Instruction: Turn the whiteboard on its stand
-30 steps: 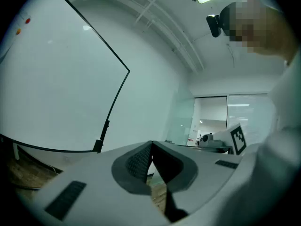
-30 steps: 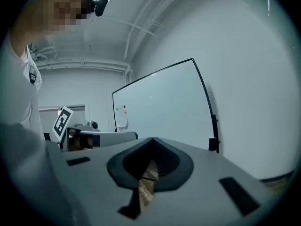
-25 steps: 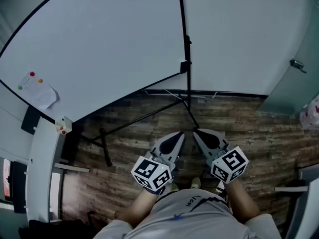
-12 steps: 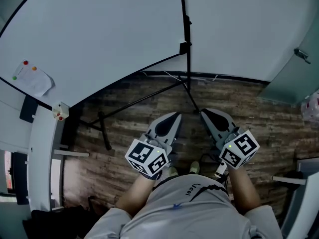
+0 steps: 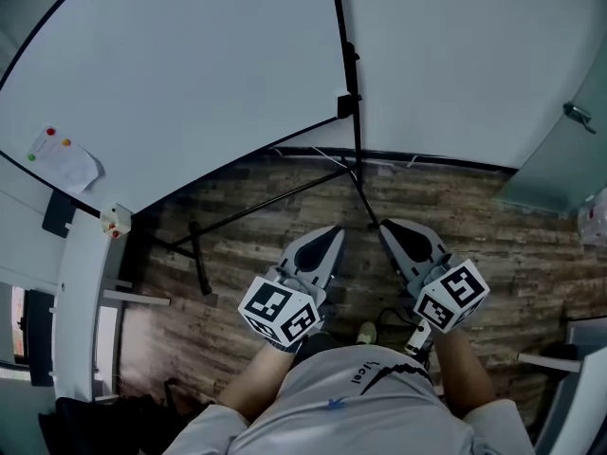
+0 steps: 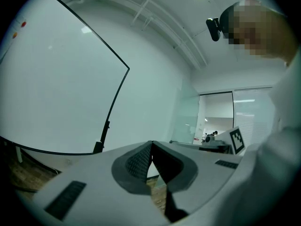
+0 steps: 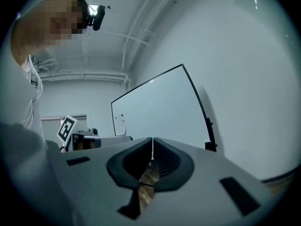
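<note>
The big whiteboard (image 5: 190,93) with a thin black frame fills the upper left of the head view. It hangs on a black stand post (image 5: 353,102) whose legs (image 5: 256,207) spread over the wood floor. My left gripper (image 5: 332,235) and right gripper (image 5: 389,227) hover side by side over the floor, short of the post's base and touching nothing. Both are shut and empty. The left gripper view has the board (image 6: 51,88) and post (image 6: 106,131) beyond the shut left gripper (image 6: 151,144). In the right gripper view the board (image 7: 155,112) stands edge-on past the right gripper (image 7: 152,140).
A paper sheet (image 5: 62,164) is pinned by coloured magnets on the board's left part. A white wall (image 5: 455,55) rises behind the stand, with a glass door (image 5: 560,159) at right. A white desk edge (image 5: 81,301) runs along the left.
Both grippers have shifted a little over the floor and spread slightly apart, staying shut and empty. The whiteboard looks unmoved on its stand.
</note>
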